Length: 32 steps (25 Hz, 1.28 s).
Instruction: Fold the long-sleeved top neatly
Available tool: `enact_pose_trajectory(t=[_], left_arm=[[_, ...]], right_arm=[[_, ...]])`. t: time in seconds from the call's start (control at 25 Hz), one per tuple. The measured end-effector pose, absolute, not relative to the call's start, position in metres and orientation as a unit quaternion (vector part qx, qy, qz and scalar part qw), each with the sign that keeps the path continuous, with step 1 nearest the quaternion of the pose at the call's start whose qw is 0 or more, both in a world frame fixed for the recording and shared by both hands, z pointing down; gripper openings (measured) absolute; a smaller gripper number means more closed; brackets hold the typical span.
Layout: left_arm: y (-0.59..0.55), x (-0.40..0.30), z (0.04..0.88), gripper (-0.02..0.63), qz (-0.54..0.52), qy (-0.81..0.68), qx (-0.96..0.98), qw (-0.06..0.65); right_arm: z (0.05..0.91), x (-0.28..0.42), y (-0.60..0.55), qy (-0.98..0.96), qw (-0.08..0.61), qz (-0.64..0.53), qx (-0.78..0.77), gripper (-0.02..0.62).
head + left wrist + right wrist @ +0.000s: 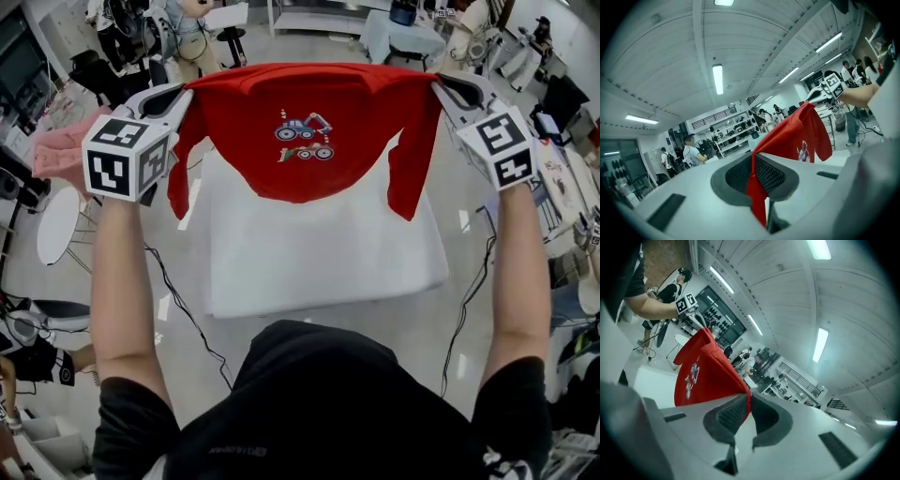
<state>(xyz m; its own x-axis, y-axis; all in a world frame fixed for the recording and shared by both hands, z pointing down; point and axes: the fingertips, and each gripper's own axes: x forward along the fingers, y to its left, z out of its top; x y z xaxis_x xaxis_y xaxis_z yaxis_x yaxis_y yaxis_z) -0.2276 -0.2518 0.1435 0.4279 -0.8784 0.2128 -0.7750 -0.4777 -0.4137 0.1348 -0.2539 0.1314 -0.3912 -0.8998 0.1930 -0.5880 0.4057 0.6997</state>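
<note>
A red long-sleeved top (309, 131) with a tractor print hangs stretched in the air above the white table (319, 253). My left gripper (183, 98) is shut on its left shoulder corner, and my right gripper (441, 86) is shut on the right one. Both sleeves dangle down at the sides. In the left gripper view the red cloth (787, 140) runs out from between the pads (771, 176) toward the other gripper (827, 89). In the right gripper view the red top (705, 376) is pinched between the pads (733, 413) and spreads toward the left gripper (689, 305).
A pink garment (66, 150) lies on a stand at the left, beside a round white stool (56, 225). Cables (178, 300) trail over the floor on both sides of the table. People, shelves and chairs fill the room beyond.
</note>
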Motion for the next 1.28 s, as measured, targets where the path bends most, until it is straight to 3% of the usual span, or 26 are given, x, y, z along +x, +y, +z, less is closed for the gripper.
enact_pose_trajectory(t=[0.32, 0.64, 0.96, 1.28], left_arm=[[-0.184, -0.236, 0.157, 0.025, -0.188, 0.515, -0.832, 0.084], [-0.096, -0.2, 0.173, 0.025, -0.187, 0.534, -0.822, 0.065], [-0.006, -0.147, 0.169, 0.025, -0.18, 0.533, -0.824, 0.064], [0.057, -0.151, 0.157, 0.025, -0.151, 0.534, -0.83, 0.065]], right_arm=[[0.137, 0.127, -0.2, -0.808, 0.279, -0.279, 0.437, 0.032], [0.157, 0.158, -0.126, -0.822, 0.272, -0.282, 0.413, 0.032], [0.159, 0.209, -0.047, -0.834, 0.251, -0.271, 0.409, 0.034], [0.155, 0.206, 0.016, -0.846, 0.225, -0.281, 0.395, 0.034]])
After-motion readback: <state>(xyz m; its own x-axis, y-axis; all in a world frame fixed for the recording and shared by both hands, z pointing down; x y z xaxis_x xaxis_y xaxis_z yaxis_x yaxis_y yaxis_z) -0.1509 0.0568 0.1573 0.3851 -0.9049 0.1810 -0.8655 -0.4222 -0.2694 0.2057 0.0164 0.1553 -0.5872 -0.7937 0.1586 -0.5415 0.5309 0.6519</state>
